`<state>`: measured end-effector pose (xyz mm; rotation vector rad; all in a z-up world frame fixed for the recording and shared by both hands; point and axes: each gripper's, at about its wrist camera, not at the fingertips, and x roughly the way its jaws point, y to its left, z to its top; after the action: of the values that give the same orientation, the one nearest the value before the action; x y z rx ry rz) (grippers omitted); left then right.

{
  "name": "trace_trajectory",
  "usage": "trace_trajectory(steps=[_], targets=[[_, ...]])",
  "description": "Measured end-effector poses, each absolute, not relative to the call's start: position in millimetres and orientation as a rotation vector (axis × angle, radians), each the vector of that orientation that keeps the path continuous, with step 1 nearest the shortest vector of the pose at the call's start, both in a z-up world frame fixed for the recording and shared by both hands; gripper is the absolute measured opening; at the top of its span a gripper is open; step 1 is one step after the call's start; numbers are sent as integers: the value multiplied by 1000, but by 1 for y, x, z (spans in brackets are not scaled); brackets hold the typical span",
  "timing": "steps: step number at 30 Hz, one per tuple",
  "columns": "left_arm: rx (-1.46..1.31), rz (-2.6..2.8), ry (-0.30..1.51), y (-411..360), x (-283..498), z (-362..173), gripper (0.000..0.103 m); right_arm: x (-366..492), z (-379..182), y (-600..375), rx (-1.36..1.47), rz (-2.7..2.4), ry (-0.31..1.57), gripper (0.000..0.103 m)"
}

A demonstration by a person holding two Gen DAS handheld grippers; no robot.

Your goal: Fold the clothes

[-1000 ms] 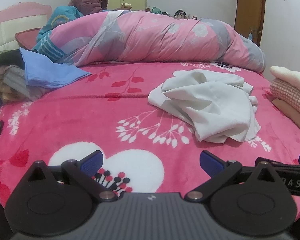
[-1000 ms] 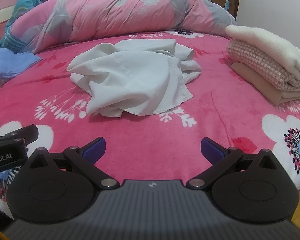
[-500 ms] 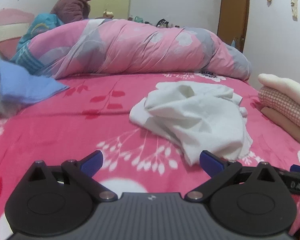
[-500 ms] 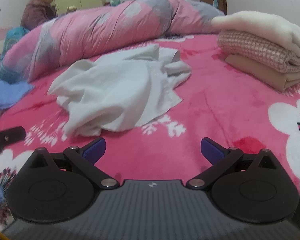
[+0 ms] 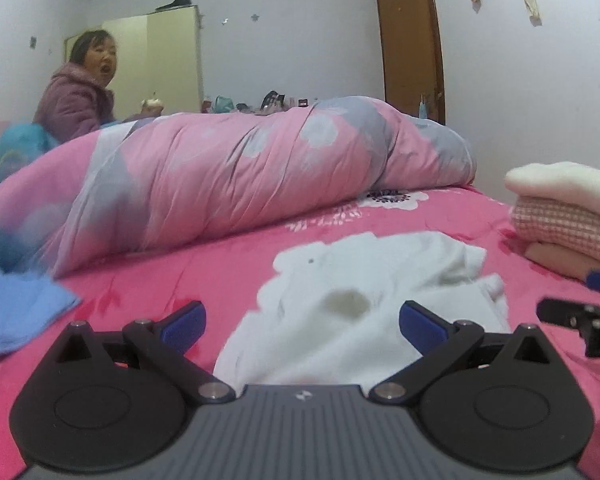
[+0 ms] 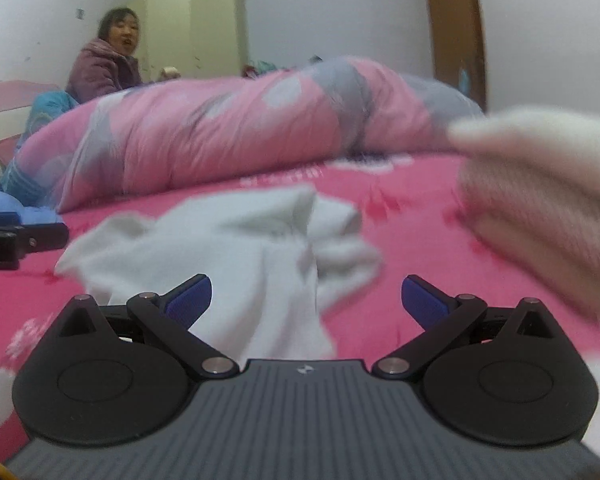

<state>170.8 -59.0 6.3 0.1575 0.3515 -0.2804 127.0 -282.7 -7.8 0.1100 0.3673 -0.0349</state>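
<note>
One white garment [image 5: 364, 304] lies crumpled on the pink floral blanket [image 5: 220, 268], bunched in loose ridges directly ahead of both tools and reaching in under their tips. The left gripper [image 5: 302, 322] hangs low over the near edge with its jaws spread wide and nothing between them; the right gripper [image 6: 306, 298] is likewise agape and empty, with the cloth's near folds between and just beyond its blue pads [image 6: 190, 298].

To the right of the tools sits a stack of folded clothes [image 5: 568, 224], close beside the white heap; a rolled pink quilt [image 5: 228, 176] lies well beyond, and a blue cloth [image 5: 16, 308] off to the left.

My judgement on risk: the heap shows no clear hem or corner, so a closing pinch may catch several layers at once and lift a knot instead of an edge. The right-wrist view is blurred, which suggests quick motion; a sweep wide to the right could nudge the folded stack.
</note>
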Motion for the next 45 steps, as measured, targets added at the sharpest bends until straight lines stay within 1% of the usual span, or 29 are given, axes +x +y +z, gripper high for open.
trace_trajectory(steps=[1, 3, 5, 6, 8, 9, 11, 12, 13, 14, 15, 16, 19, 21, 27, 34, 39, 40, 43, 44, 45], targets=[[167, -281, 359, -64, 182, 5, 103, 141, -5, -286, 105, -18, 357, 102], [179, -287, 397, -72, 201, -5, 96, 169, -2, -291, 107, 16, 346, 102], [191, -294, 435, -80, 220, -14, 82, 198, -2, -294, 134, 52, 361, 102], [193, -295, 455, -83, 229, -19, 77, 213, -4, -296, 150, 73, 372, 101], [173, -289, 498, -85, 242, -30, 54, 241, -9, -295, 172, 112, 408, 100], [146, -290, 522, -84, 247, -34, 47, 252, -14, -292, 171, 121, 429, 97], [94, -295, 570, -81, 258, -41, 14, 269, -23, -286, 163, 133, 472, 79], [74, -298, 597, -78, 260, -42, 7, 276, -27, -285, 164, 137, 496, 60], [59, -296, 600, -76, 260, -41, 4, 281, -29, -284, 169, 138, 523, 42], [50, -296, 587, -73, 256, -39, 4, 281, -31, -284, 180, 138, 535, 36], [46, -298, 557, -70, 249, -34, 4, 277, -30, -284, 192, 139, 525, 22], [49, -300, 526, -68, 241, -29, 3, 269, -27, -285, 202, 143, 505, 12], [57, -308, 436, -62, 214, -11, 2, 243, -14, -287, 227, 166, 444, 6], [64, -309, 388, -57, 194, -1, 2, 224, -5, -289, 251, 198, 411, 5], [54, -324, 332, -28, 139, 23, 2, 164, 19, -279, 284, 309, 367, 2], [-4, -203, 326, 35, 87, 27, 2, 97, 33, -245, 280, 539, 338, 2], [-58, -36, 379, 82, 81, 16, 2, 75, 26, -206, 242, 685, 396, 3], [-63, -1, 385, 90, 81, 15, 2, 73, 24, -200, 237, 709, 415, 5], [-87, 104, 425, 117, 90, 7, 2, 65, 23, -190, 186, 732, 437, 5], [-101, 114, 430, 122, 91, 6, 4, 63, 25, -190, 170, 725, 438, 5], [-115, 124, 436, 127, 91, 4, 5, 65, 27, -194, 164, 711, 438, 7]])
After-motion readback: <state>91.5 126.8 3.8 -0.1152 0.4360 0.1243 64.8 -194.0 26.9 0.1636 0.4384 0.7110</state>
